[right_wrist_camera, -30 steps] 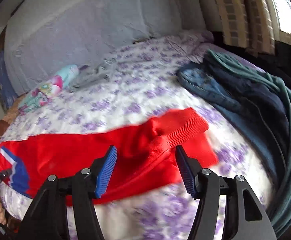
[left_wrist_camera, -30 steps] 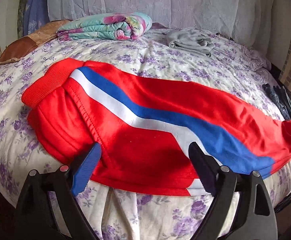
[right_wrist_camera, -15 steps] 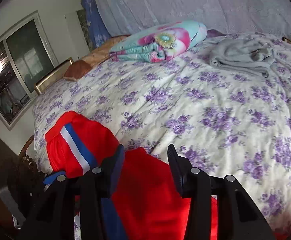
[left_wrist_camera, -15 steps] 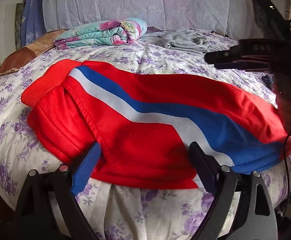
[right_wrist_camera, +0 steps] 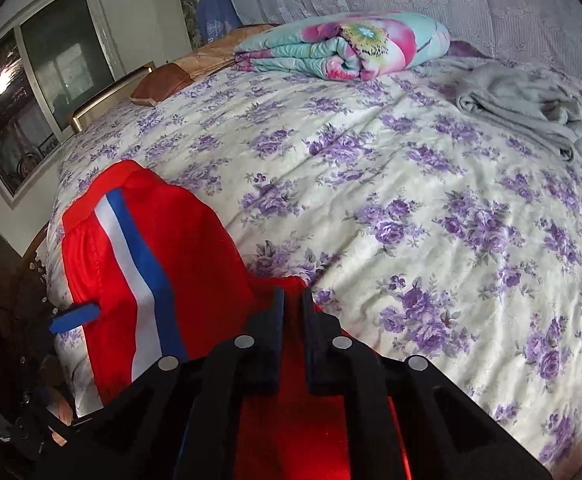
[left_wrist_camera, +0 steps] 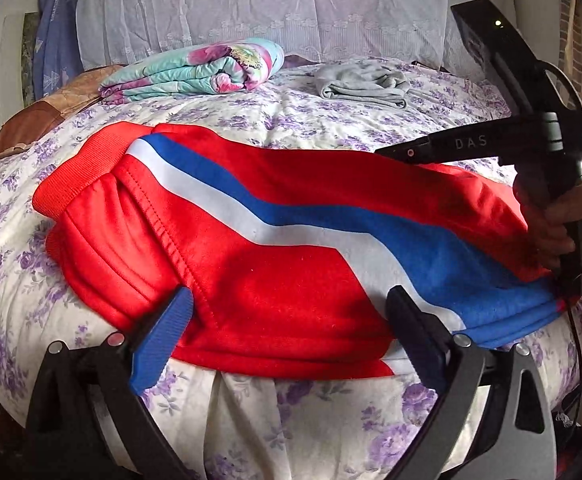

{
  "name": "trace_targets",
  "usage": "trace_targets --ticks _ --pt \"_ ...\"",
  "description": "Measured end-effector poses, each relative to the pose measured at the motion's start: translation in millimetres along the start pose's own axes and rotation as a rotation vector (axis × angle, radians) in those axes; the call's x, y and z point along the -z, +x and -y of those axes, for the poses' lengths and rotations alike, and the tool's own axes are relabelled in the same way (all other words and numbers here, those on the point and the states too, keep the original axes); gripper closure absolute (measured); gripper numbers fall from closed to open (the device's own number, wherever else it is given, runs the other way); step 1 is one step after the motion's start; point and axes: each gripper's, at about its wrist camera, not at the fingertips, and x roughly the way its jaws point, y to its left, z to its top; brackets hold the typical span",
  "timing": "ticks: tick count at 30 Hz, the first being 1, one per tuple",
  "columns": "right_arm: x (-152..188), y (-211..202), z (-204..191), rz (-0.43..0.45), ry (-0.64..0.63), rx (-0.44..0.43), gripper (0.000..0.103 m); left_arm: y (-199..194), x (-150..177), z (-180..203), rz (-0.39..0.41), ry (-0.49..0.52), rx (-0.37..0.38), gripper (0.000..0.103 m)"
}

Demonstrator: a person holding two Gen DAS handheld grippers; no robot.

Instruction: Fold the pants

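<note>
We see the red pants [left_wrist_camera: 275, 240] lying long across the middle of the left picture, waistband at upper left. Our left gripper [left_wrist_camera: 287, 320] is wide open and holds nothing, low at the near edge. Our right gripper [right_wrist_camera: 293, 304] is pinched tight on the leg end, so it is nearer.

The pants [left_wrist_camera: 275, 240] lie across the near edge of the bed [left_wrist_camera: 331, 420]. Behind them, a folded quilt [left_wrist_camera: 195, 70] sits to the left, a crumpled garment [left_wrist_camera: 363, 84] to its right.
</note>
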Motion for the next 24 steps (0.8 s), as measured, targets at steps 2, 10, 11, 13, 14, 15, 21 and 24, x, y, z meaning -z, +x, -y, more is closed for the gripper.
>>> trace_targets --ticks 2,10,11,13,14,15,21,24 --pt "-2.3 -6.1 2.9 0.033 0.011 0.022 0.096 0.0 0.1 0.3 0.000 0.003 -0.004 0.008" --pt "-4.6 31.8 40.4 -0.055 0.132 0.025 0.095 2.4 0.4 1.8 -0.003 0.014 -0.015 0.008" --pt "-5.6 30.3 40.9 -0.054 0.139 0.023 0.094 2.3 -0.2 1.3 -0.006 0.012 -0.013 0.008" --pt "-6.2 18.3 41.7 -0.012 0.151 0.031 0.094 -1.5 -1.9 0.0 -0.014 0.000 -0.002 0.008" --pt "-5.2 8.4 39.8 0.022 0.148 0.049 0.094 -5.9 -3.7 -2.3 -0.010 -0.015 0.012 0.008" --pt "-3.6 -1.4 36.8 0.049 0.137 0.062 0.093 -12.3 -6.1 -6.1 0.003 -0.036 0.030 0.008" --pt "31.2 -8.7 44.5 -0.033 0.202 0.042 0.094 -11.8 -16.1 -37.7 -0.022 -0.156 0.026 0.008" --pt "53.1 -33.2 67.2 0.030 0.347 0.040 0.097 -10.2 -12.8 -30.3 -0.003 -0.127 -0.009 0.008"
